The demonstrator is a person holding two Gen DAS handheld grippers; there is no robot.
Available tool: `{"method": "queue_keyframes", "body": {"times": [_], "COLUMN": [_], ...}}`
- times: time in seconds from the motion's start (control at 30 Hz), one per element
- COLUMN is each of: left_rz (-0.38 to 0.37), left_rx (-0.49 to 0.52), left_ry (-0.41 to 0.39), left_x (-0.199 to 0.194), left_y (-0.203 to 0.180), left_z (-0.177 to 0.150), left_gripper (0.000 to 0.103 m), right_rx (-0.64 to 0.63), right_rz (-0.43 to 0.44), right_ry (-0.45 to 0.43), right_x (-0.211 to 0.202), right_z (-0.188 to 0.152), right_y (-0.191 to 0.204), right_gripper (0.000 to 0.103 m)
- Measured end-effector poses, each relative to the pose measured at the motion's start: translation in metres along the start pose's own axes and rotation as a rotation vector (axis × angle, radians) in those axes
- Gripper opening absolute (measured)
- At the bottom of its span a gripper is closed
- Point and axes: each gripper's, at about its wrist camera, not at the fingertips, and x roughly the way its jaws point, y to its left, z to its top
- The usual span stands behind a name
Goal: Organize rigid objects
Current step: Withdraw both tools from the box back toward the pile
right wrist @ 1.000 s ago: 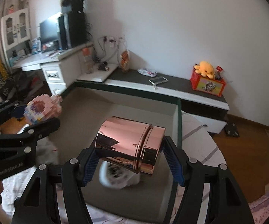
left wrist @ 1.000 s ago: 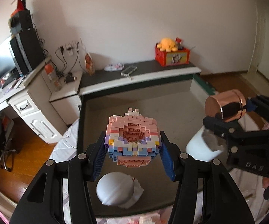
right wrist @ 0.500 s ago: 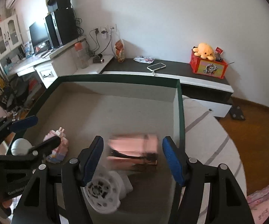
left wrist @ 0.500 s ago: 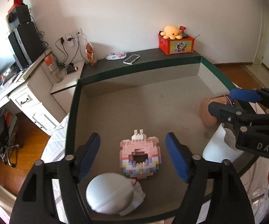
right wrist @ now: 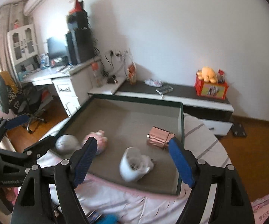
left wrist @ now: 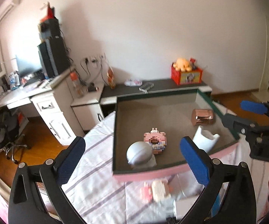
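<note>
Left tool (left wrist: 132,157): blue-padded jaws opening, spread wide with nothing gripped, held above the near left corner of the tray.
Right tool (right wrist: 133,161): jaws opening, nothing between the pads, poised over the tray's near edge.
Shallow dark-green tray with grey felt floor (left wrist: 153,112): resting on a striped white-and-lilac bedsheet (left wrist: 97,177), holding four things.
Pink, white and blue brick-built ring model (left wrist: 155,142): lying flat near the tray's middle, beyond the left tool, between its pads in the left view.
Grey domed plastic object (left wrist: 140,154): at the tray's near edge, just beside the brick model, touching or almost so.
Shiny rose-gold metal cylinder (right wrist: 159,136): on its side by the tray's right wall, beyond the right tool.
White plastic cup-shaped object (right wrist: 133,165): tipped over near the tray's near right corner, blurred, between the right tool's pads in the right view.
Small pink-and-white brick piece (left wrist: 156,189): on the bedsheet outside the tray's near edge, blurred.
</note>
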Motion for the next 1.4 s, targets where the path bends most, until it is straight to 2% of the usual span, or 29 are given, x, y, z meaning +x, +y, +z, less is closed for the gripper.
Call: {"method": "queue_keyframes", "body": {"times": [0.13, 0.27, 0.53, 0.57, 0.63, 0.67, 0.9, 1.1, 1.4], "left_rz": [-0.003, 0.024, -0.002, 0.005, 0.018, 0.013, 0.067, 0.047, 0.026], "left_rx": [-0.029, -0.051, -0.033, -0.034, -0.033, -0.031, -0.012, -0.036, -0.007], "left_ry": [-0.077, -0.139, -0.178, -0.186, -0.199, -0.202, -0.209, -0.211, -0.199], "left_x": [-0.050, -0.093, -0.155, -0.162, -0.173, -0.179, -0.203, -0.212, -0.206], "left_y": [0.004, 0.002, -0.001, -0.001, -0.001, 0.000, 0.001, 0.004, -0.007], "left_z": [-0.010, -0.027, -0.063, -0.067, -0.075, -0.080, -0.099, -0.106, -0.108], "left_gripper": [0.103, 0.103, 0.103, 0.103, 0.103, 0.103, 0.103, 0.103, 0.103], "right_rx": [-0.028, -0.035, -0.039, -0.037, -0.033, -0.033, -0.039, -0.053, -0.042], "right_rz": [-0.008, -0.021, -0.072, -0.075, -0.088, -0.092, -0.096, -0.102, -0.124], "right_ry": [-0.088, -0.156, -0.256, -0.263, -0.274, -0.287, -0.293, -0.285, -0.256], "right_x": [-0.046, -0.082, -0.142, -0.147, -0.155, -0.159, -0.178, -0.182, -0.185], "right_z": [-0.013, -0.028, -0.069, -0.073, -0.080, -0.082, -0.096, -0.102, -0.117], "right_y": [0.021, 0.036, 0.062, 0.065, 0.068, 0.069, 0.081, 0.088, 0.086], "right_gripper": [0.082, 0.085, 0.085, 0.087, 0.103, 0.103, 0.103, 0.103, 0.103]}}
